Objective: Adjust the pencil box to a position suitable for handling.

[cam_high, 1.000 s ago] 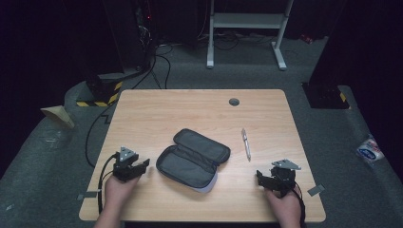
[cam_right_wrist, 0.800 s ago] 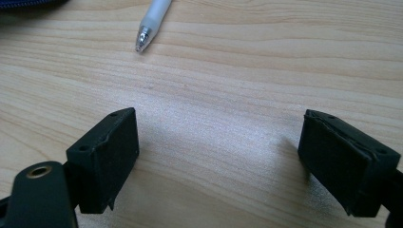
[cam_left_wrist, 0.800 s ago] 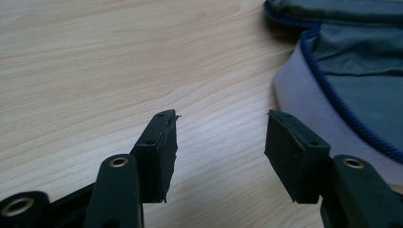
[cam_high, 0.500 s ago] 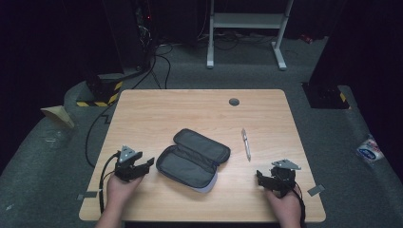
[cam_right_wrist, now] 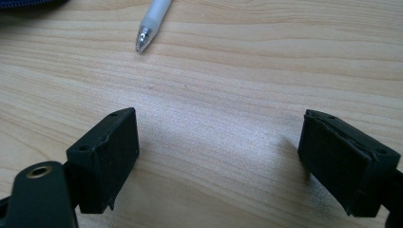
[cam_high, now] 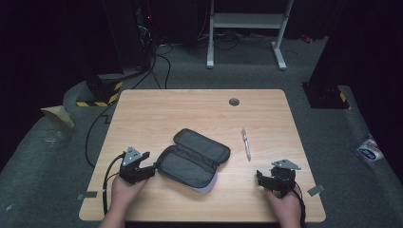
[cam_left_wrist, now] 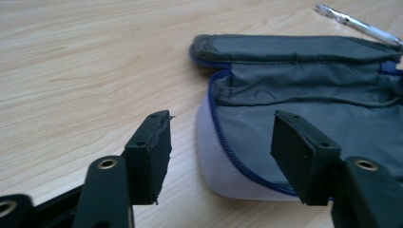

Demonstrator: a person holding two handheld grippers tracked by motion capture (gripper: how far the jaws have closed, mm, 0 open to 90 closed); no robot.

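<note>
A grey zip pouch (cam_high: 195, 161) lies open in the middle of the wooden table (cam_high: 190, 109), its blue-edged near end (cam_left_wrist: 304, 95) just beyond my left gripper's tips. My left gripper (cam_high: 151, 167) (cam_left_wrist: 221, 137) is open; its jaws have just been opening. The pouch's rounded pale corner sits in the gap between them, untouched by the pads. A white pen (cam_high: 245, 144) (cam_right_wrist: 151, 23) lies to the right of the pouch. My right gripper (cam_high: 260, 179) (cam_right_wrist: 218, 142) rests open over bare wood, short of the pen's tip.
A dark round grommet (cam_high: 234, 101) is set in the table's far edge. Black cables (cam_high: 95, 137) hang off the left side. A white stand's legs (cam_high: 244, 33) are on the floor behind, and a white packet (cam_high: 369, 151) lies on the floor to the right.
My left gripper has edged right toward the pouch and lifted slightly, and its jaws stand wider than before. The right gripper, pouch and pen have not moved.
</note>
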